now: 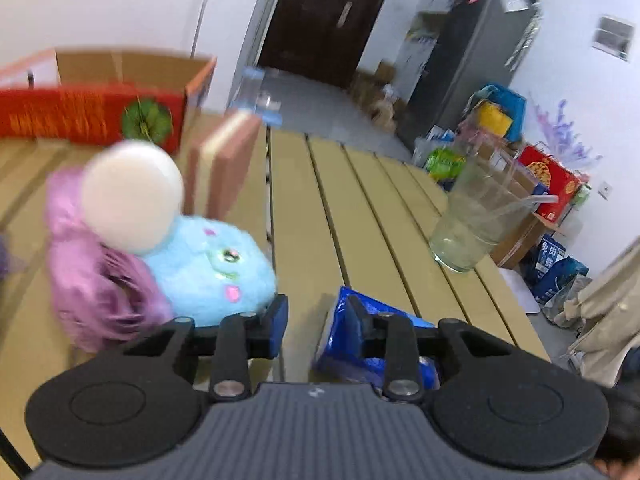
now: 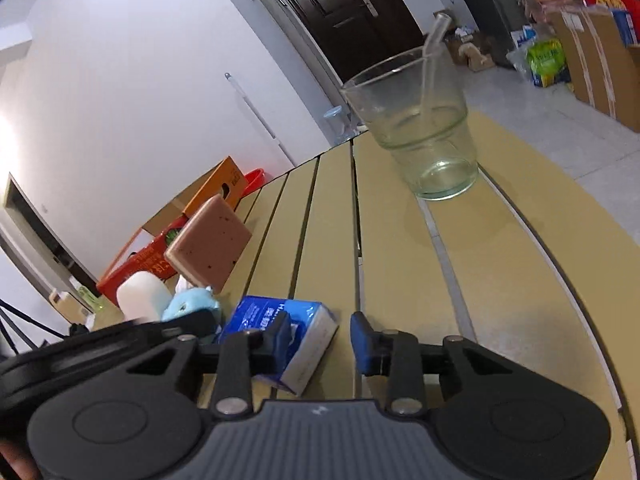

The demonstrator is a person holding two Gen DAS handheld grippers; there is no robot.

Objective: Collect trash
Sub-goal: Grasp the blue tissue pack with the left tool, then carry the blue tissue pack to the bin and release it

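Both grippers sit low over the slatted table (image 2: 500,248), jaws apart, nothing held. Blue tissue pack (image 2: 280,336) lies flat between them: right of left gripper (image 1: 316,322), left of right gripper (image 2: 320,338). Probably the trash target, approach incomplete.

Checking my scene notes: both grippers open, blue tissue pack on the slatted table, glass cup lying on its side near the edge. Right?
One error: the glass cup stands upright with a straw in it, as the right wrist view shows. Both grippers, left and right, are open, and the blue tissue pack lies on the slatted table.
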